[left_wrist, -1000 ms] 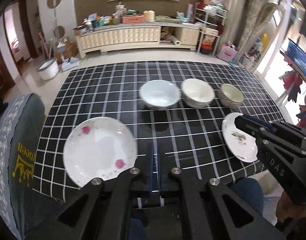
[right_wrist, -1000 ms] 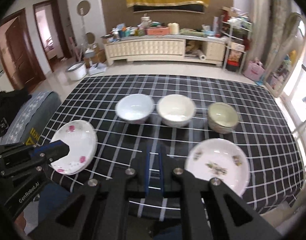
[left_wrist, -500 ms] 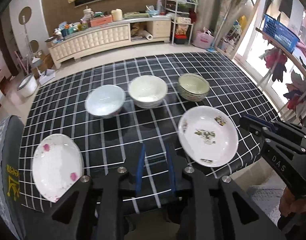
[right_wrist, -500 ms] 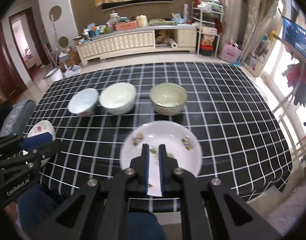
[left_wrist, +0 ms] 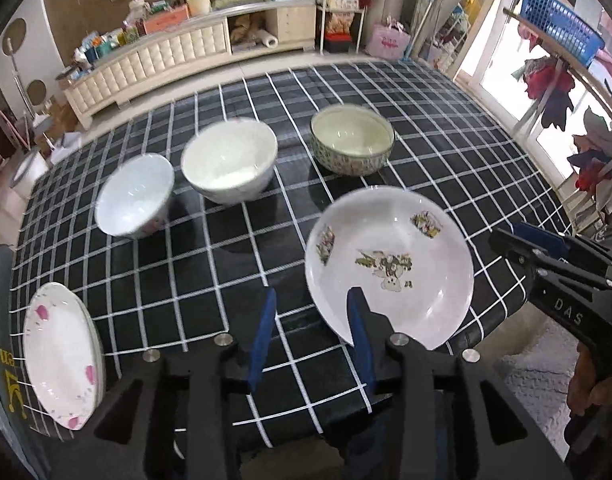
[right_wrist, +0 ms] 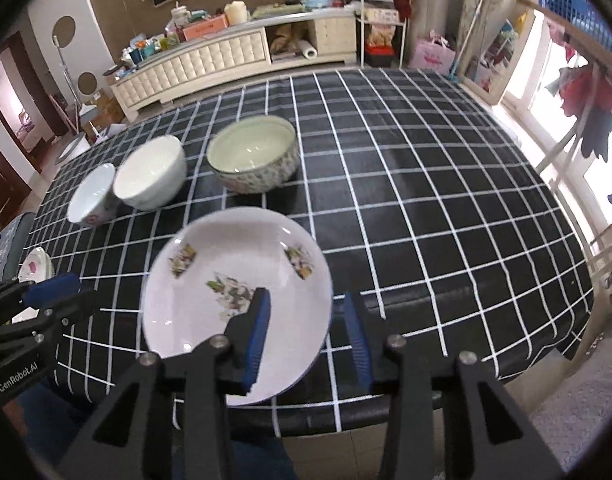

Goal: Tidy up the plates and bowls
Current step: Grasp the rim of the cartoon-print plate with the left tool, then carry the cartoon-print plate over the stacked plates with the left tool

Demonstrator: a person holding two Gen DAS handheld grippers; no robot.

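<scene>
The left tongs point(left_wrist: 312, 322) are sitting low in the middle of the left wrist view, blue pads parted and gripping nothing; their jaws have just been opening. The right pad is overlapping the lower left rim of the floral plate point(left_wrist: 390, 264), which is lying on the surface point(left_wrist: 446, 152), a black cloth with white grid lines, right of centre. Only bare cloth is showing between the pads.

The right tongs point(right_wrist: 306, 328) are occupying the lower middle of the right wrist view, also released and empty, their jaws likewise having just been opening. The left pad is hovering over the floral plate's lower right part, and the plate's right rim is lying in the gap between the pads, untouched as far as can be seen.

Across the upper middle of the left wrist view three bowls are standing in a row: a pale blue bowl point(left_wrist: 135, 196), a white bowl point(left_wrist: 229, 160) and a patterned green bowl point(left_wrist: 352, 139). A pink-flowered plate point(left_wrist: 62, 356) is resting at the lower left, near the surface's edge.
</scene>
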